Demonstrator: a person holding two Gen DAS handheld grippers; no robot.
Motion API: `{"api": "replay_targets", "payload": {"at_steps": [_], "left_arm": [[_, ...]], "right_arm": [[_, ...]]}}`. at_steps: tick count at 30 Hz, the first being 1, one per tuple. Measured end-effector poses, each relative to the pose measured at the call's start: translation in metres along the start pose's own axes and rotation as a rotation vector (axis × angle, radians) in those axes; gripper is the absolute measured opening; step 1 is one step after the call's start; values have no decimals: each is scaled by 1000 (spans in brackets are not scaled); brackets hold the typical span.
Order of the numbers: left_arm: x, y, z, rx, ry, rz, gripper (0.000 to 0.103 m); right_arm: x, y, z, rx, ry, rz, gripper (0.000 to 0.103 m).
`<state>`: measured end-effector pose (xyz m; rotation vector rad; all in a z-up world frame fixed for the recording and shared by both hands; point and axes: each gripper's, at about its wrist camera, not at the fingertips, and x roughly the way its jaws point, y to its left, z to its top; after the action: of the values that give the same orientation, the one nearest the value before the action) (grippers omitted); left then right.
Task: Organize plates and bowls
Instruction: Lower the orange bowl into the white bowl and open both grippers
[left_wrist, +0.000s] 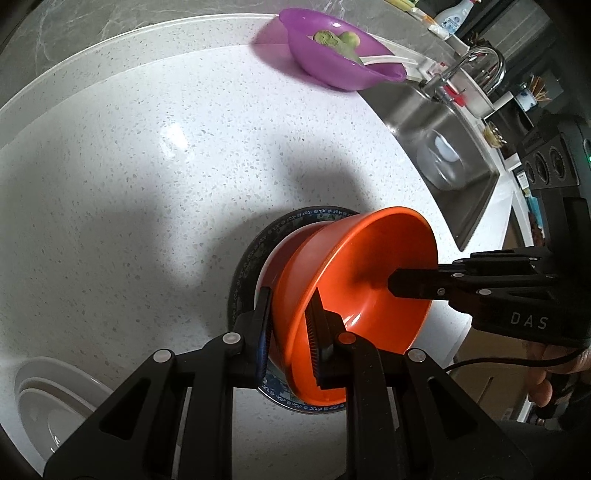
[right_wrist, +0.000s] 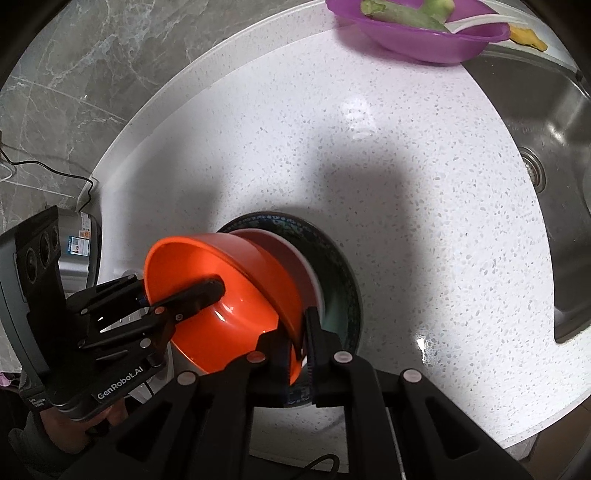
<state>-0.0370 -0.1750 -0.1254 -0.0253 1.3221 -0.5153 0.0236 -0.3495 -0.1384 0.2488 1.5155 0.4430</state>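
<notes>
Seating orange bowl (left_wrist: 354, 280) onto blue patterned plate (left_wrist: 243, 273), centre-low of frame; left gripper (left_wrist: 290, 332) and right gripper (right_wrist: 297, 347) both clamped on opposite rim walls. Next, probably: level bowl, lower, then release.

Both wrist cameras look steeply down along their own fingers, close above the white speckled countertop (left_wrist: 147, 166). Each frames the orange bowl (left_wrist: 351, 277) from opposite sides. Shared: the bowl, the purple bowl (right_wrist: 424, 37) at the far edge, and the sink (right_wrist: 546, 184).
</notes>
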Motion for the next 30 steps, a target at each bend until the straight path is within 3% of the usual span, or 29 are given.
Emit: {"api": "replay_targets", "payload": {"at_steps": [5, 8, 11, 12, 13, 17, 23, 28, 30], "left_arm": [[-3, 1, -2, -12, -13, -13, 20], [-8, -1, -5, -13, -35, -30, 33], [-16, -6, -7, -8, -82, -68, 68], [-18, -7, -8, -3, -103, -59, 86], [-20, -6, -8, -7, -116, -69, 89], [-23, 8, -9, -68, -129, -111, 89], [-40, 22, -8, -96, -163, -73, 89], [-50, 42, -17, -149, -160, -36, 89], [-52, 48, -21, -166, -148, -20, 89]], "right_arm": [[2, 0, 1, -3, 27, -4, 8], [4, 2, 2, -15, 47, -19, 7], [6, 3, 2, -14, 62, -21, 4], [6, 3, 2, -14, 64, -25, 6], [7, 3, 2, -18, 66, -37, 8], [9, 2, 4, -24, 79, -59, 6], [9, 4, 8, -23, 82, -55, 12], [1, 14, 6, -52, 56, -24, 48], [-3, 18, 5, -66, 41, -39, 56]]}}
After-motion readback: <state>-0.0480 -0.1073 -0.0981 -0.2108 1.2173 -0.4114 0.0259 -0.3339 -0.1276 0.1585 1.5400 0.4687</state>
